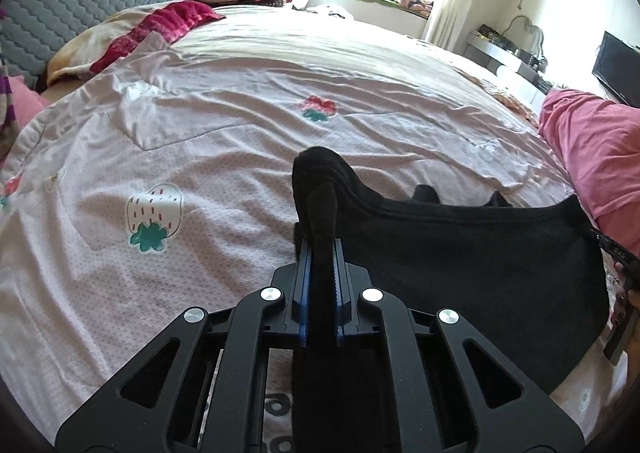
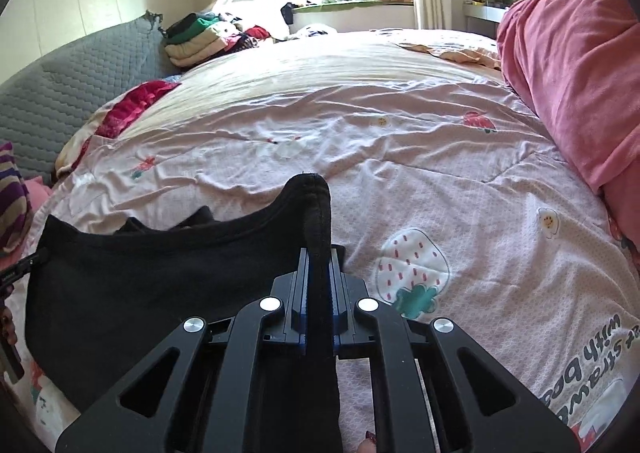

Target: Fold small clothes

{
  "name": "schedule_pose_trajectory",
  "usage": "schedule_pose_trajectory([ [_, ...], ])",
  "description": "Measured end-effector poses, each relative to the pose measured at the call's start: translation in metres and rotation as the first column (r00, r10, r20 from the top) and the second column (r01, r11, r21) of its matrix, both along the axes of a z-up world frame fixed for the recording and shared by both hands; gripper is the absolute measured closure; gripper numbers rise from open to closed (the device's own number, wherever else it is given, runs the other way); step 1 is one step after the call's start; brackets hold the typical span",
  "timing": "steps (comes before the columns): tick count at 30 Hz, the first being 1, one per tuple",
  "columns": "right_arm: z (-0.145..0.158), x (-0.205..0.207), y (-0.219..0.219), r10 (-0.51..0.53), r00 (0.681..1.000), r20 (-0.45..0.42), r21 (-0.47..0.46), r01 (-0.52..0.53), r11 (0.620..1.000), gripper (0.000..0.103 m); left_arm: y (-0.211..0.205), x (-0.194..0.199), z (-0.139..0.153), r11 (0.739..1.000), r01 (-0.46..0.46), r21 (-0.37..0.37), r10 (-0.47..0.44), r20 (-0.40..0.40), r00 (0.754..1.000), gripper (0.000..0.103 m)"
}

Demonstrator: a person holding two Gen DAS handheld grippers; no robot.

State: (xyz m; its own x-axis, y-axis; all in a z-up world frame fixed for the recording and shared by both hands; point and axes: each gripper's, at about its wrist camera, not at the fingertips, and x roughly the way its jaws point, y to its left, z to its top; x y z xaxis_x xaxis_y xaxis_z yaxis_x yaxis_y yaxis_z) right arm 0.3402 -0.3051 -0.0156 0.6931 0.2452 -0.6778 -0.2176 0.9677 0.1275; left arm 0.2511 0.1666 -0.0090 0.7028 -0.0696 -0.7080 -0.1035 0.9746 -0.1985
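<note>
Both tongs clamped on 1 small black knit garment, fold not started.

Left wrist view: left gripper (image 1: 322, 253) jaws nearly closed, pinching a bunched corner of the small black knit garment (image 1: 460, 253); the rest spreads to its right over the pink quilted bedspread with strawberry prints (image 1: 160, 157). Right gripper's tip (image 1: 616, 253) just shows at the far right edge. Right wrist view: right gripper (image 2: 318, 257) likewise squeezed onto the opposite corner, cloth (image 2: 140, 273) trailing left of it. Judged: 2 corners gripped, 0 folds visible; lifting, laying flat and folding all remain.
</note>
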Motion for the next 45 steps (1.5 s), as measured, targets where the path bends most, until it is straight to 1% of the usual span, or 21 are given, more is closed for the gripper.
schedule_pose_trajectory([
  [4, -0.009, 0.003, -0.002, -0.019, 1.000, -0.025, -0.003, 0.019, 1.000, 0.096, 0.008, 0.002, -0.009, 1.000, -0.030, 0.000, 0.030, -0.019, 0.999, 0.102],
  [10, 0.000, -0.001, 0.001, -0.005, 1.000, 0.016, -0.003, 0.005, 1.000, 0.096, 0.009, 0.000, 0.000, 1.000, -0.011, -0.026, 0.011, -0.002, 1.000, 0.102],
  [14, -0.009, 0.003, 0.001, -0.011, 0.999, -0.034, -0.016, 0.011, 1.000, 0.095, 0.015, 0.001, -0.003, 0.995, -0.015, -0.095, 0.013, -0.026, 1.000, 0.100],
  [15, -0.012, 0.005, 0.001, -0.013, 0.999, -0.047, -0.020, 0.012, 1.000, 0.095, 0.017, 0.002, -0.005, 0.994, -0.016, -0.110, 0.013, -0.031, 0.999, 0.094],
  [16, -0.016, 0.006, 0.000, -0.019, 0.998, -0.058, -0.026, 0.018, 1.000, 0.093, 0.019, 0.002, -0.006, 0.991, -0.019, -0.130, 0.015, -0.035, 0.999, 0.085],
  [17, -0.019, 0.008, -0.001, -0.021, 0.997, -0.072, -0.021, 0.019, 1.000, 0.083, 0.021, 0.002, -0.008, 0.989, -0.024, -0.147, 0.018, -0.038, 0.999, 0.080],
  [18, -0.022, 0.009, -0.003, -0.028, 0.996, -0.086, -0.017, 0.026, 1.000, 0.078, 0.023, 0.003, -0.011, 0.986, -0.022, -0.167, 0.014, -0.046, 0.999, 0.071],
  [19, -0.024, 0.010, -0.005, -0.040, 0.995, -0.095, -0.007, 0.040, 0.999, 0.071, 0.024, 0.005, -0.014, 0.983, -0.018, -0.184, 0.008, -0.055, 0.998, 0.066],
  [22, -0.028, 0.012, -0.014, -0.048, 0.991, -0.125, 0.057, 0.056, 0.997, 0.068, 0.023, 0.007, -0.022, 0.979, -0.019, -0.205, 0.002, -0.079, 0.997, 0.064],
  [25, -0.031, 0.013, -0.020, -0.044, 0.988, -0.149, 0.113, 0.061, 0.992, 0.066, 0.020, 0.008, -0.032, 0.976, -0.018, -0.215, -0.004, -0.101, 0.995, 0.064],
  [26, -0.031, 0.013, -0.021, -0.041, 0.988, -0.152, 0.121, 0.060, 0.991, 0.067, 0.019, 0.009, -0.033, 0.978, -0.019, -0.209, -0.003, -0.103, 0.995, 0.066],
  [27, -0.031, 0.013, -0.020, -0.035, 0.988, -0.154, 0.126, 0.055, 0.990, 0.067, 0.018, 0.008, -0.034, 0.980, -0.016, -0.200, -0.004, -0.099, 0.995, 0.087],
  [28, -0.030, 0.013, -0.019, -0.016, 0.988, -0.151, 0.131, 0.036, 0.991, 0.077, 0.016, 0.008, -0.033, 0.980, -0.009, -0.197, -0.010, -0.095, 0.995, 0.099],
  [29, -0.029, 0.012, -0.017, 0.004, 0.990, -0.144, 0.135, 0.016, 0.991, 0.097, 0.015, 0.008, -0.031, 0.982, -0.006, -0.190, -0.011, -0.088, 0.996, 0.099],
  [32, -0.020, 0.008, -0.011, 0.010, 0.994, -0.110, 0.110, 0.002, 0.994, 0.097, 0.012, 0.003, -0.017, 0.989, 0.000, -0.145, -0.006, -0.036, 0.999, 0.100],
  [34, -0.012, 0.006, -0.012, 0.002, 0.997, -0.080, 0.121, 0.008, 0.993, 0.097, 0.013, -0.003, -0.001, 0.992, 0.001, -0.127, 0.003, 0.026, 1.000, 0.100],
  [37, -0.007, 0.006, -0.017, -0.016, 0.998, -0.060, 0.139, 0.025, 0.990, 0.097, 0.011, -0.005, 0.009, 0.996, 0.002, -0.086, 0.004, 0.068, 0.998, 0.100],
  [39, -0.010, 0.007, -0.017, -0.023, 0.998, -0.060, 0.117, 0.030, 0.993, 0.097, 0.008, -0.003, 0.004, 0.999, -0.006, -0.046, 0.009, 0.054, 0.999, 0.100],
  [42, -0.023, 0.010, -0.010, -0.037, 0.994, -0.103, 0.038, 0.042, 0.998, 0.097, 0.000, 0.007, -0.019, 0.999, -0.009, 0.033, 0.010, -0.028, 1.000, 0.099],
  [43, -0.029, 0.012, -0.006, -0.048, 0.990, -0.130, -0.003, 0.048, 0.999, 0.096, -0.002, 0.010, -0.029, 0.999, -0.007, 0.046, 0.010, -0.064, 0.998, 0.098],
  [45, -0.035, 0.013, -0.004, -0.064, 0.987, -0.146, -0.037, 0.059, 0.998, 0.095, 0.002, 0.010, -0.039, 0.999, -0.016, 0.030, 0.019, -0.088, 0.996, 0.095],
])
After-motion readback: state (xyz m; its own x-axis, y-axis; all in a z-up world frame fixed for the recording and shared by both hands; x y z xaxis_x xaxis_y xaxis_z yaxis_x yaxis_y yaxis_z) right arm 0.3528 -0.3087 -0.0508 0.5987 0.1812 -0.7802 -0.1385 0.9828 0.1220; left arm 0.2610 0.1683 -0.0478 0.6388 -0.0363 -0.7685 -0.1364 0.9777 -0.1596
